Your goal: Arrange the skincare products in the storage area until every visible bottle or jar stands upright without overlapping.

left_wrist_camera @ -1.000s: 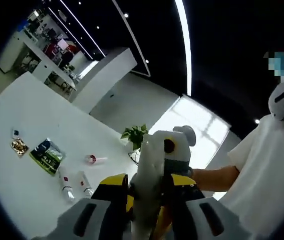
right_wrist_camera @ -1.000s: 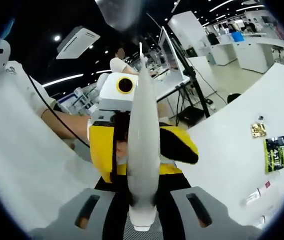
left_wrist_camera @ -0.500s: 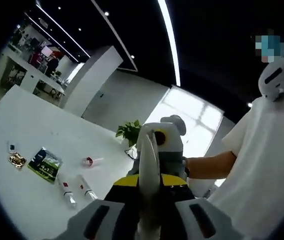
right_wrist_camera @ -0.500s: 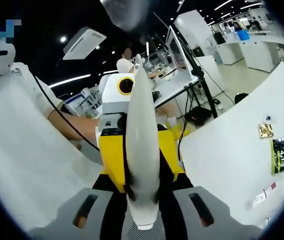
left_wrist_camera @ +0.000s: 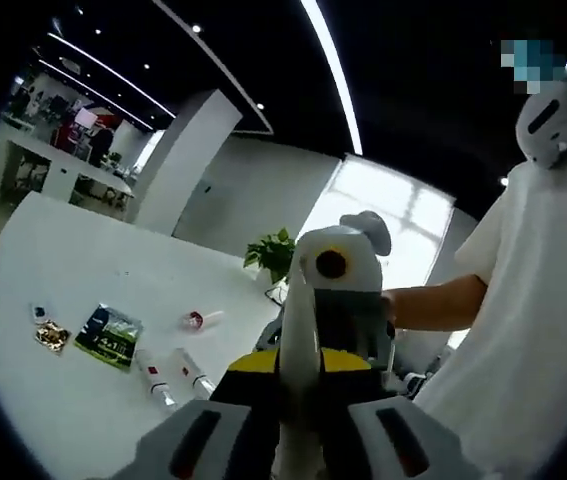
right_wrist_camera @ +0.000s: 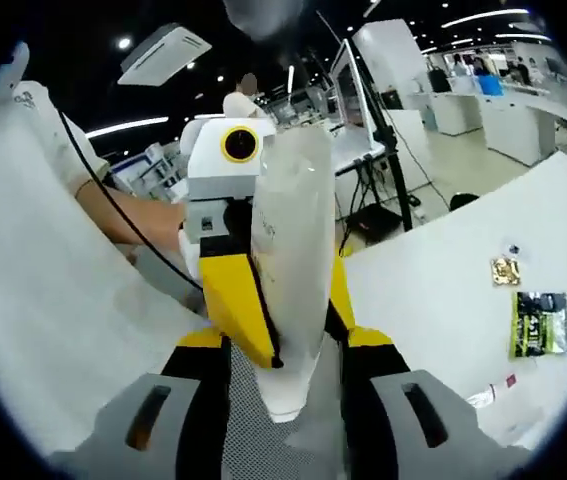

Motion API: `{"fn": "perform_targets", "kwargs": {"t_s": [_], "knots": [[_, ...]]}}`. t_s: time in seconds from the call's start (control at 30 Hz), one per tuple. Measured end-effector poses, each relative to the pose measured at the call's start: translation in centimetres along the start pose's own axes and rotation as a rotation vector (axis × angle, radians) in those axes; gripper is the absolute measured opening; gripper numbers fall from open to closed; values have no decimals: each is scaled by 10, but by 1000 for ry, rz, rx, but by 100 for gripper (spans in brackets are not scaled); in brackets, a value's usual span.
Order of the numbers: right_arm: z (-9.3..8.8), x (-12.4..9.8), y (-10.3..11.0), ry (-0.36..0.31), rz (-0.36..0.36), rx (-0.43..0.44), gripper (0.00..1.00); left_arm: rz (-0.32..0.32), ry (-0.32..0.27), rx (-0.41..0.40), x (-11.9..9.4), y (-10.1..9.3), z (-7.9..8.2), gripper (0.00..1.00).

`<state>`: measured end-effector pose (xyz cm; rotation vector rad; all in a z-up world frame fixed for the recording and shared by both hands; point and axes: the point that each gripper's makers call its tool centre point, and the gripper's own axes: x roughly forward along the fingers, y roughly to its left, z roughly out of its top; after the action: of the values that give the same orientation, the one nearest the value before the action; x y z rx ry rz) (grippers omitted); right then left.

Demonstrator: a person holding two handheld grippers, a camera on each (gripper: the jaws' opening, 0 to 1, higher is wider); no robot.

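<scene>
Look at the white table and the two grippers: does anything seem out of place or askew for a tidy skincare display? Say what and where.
Yes. Two white tubes and a small red-capped item lie flat on the white table, not upright. Another white tube is up in the air, pinched between the left gripper and right gripper.

You are in a hall with a black ceiling (left_wrist_camera: 433,90) carrying a long light strip (left_wrist_camera: 328,68). A white pillar (left_wrist_camera: 188,160) stands beside a bright window (left_wrist_camera: 383,215). White counters (right_wrist_camera: 508,105) line the far side.
</scene>
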<state>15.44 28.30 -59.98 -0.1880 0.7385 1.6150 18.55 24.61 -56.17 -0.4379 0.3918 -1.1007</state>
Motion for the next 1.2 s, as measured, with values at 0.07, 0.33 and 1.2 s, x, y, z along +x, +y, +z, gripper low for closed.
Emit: {"fn": "perform_targets", "kwargs": {"t_s": [0.07, 0.33, 1.2], "knots": [[-4, -5, -1, 25, -11, -27, 42, 17, 26, 12, -1, 3, -6, 11], [-4, -26, -9, 113, -65, -181, 43, 45, 179, 110, 0, 5, -39, 11], [-15, -24, 23, 327, 17, -370, 5, -20, 418, 335, 14, -11, -79, 12]]}}
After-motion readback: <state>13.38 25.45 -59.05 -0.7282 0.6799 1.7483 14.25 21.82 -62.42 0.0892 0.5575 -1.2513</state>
